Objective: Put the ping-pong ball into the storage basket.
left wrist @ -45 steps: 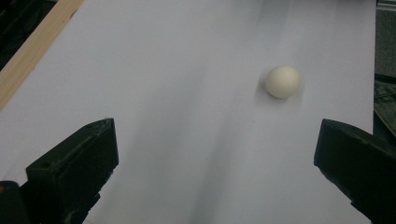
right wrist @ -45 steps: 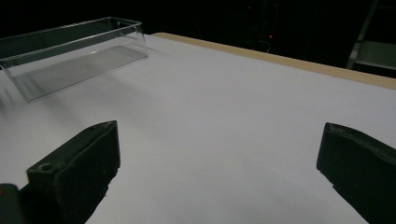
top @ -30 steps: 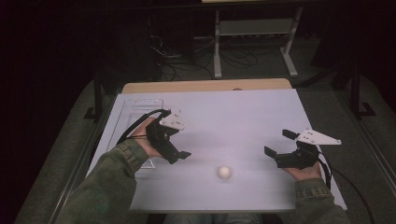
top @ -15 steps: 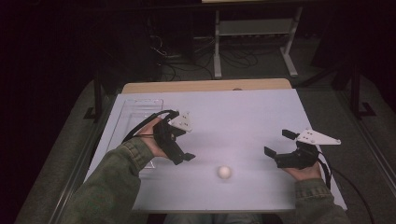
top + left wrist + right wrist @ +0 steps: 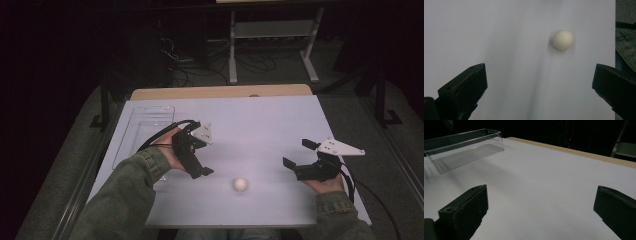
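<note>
High view, one white ball [image 5: 240,184], one clear tray [image 5: 144,132], two grippers

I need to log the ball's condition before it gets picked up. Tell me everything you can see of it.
The ball is small, round, plain off-white with a smooth matte look; no marks show. It rests alone on the white table sheet, near the person's edge, between the two grippers and touching neither. In the left gripper view it lies ahead of the left gripper, beyond its open fingers, casting a faint shadow.
</note>
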### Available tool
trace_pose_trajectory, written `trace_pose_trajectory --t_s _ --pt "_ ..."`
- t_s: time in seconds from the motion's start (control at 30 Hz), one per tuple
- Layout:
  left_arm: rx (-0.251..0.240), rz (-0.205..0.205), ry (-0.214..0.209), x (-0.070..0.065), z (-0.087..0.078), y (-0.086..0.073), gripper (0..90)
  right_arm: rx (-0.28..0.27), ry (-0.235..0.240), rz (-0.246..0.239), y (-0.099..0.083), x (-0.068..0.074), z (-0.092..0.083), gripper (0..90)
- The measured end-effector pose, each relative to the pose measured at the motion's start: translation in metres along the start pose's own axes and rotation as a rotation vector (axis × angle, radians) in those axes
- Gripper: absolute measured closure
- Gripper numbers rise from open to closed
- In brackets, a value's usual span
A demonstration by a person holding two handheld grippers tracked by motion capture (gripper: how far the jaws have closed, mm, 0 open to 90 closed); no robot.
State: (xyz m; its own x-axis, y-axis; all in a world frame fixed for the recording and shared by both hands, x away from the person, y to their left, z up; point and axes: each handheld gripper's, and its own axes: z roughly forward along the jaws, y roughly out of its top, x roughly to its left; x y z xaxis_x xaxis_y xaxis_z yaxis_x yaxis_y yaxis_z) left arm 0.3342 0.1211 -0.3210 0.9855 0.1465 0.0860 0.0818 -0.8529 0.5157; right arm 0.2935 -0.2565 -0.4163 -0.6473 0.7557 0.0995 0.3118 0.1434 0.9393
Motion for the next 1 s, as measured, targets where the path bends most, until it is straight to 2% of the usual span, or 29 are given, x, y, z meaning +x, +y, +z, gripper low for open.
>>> trace_pose_trajectory --t_s 0.47,0.67,1.0 --pt "0.046 0.029 -0.062 0.0 0.018 0.01 0.0 0.001 0.007 0.001 0.0 0.0 0.0 0.0" --pt "0.048 0.035 -0.083 0.0 0.023 0.013 0.0 0.003 0.007 0.0 0.0 0.0 0.0 0.0" --pt "0.051 0.02 -0.131 0.004 0.029 0.016 0.0 0.003 0.01 0.002 0.0 0.001 0.001 0.0"
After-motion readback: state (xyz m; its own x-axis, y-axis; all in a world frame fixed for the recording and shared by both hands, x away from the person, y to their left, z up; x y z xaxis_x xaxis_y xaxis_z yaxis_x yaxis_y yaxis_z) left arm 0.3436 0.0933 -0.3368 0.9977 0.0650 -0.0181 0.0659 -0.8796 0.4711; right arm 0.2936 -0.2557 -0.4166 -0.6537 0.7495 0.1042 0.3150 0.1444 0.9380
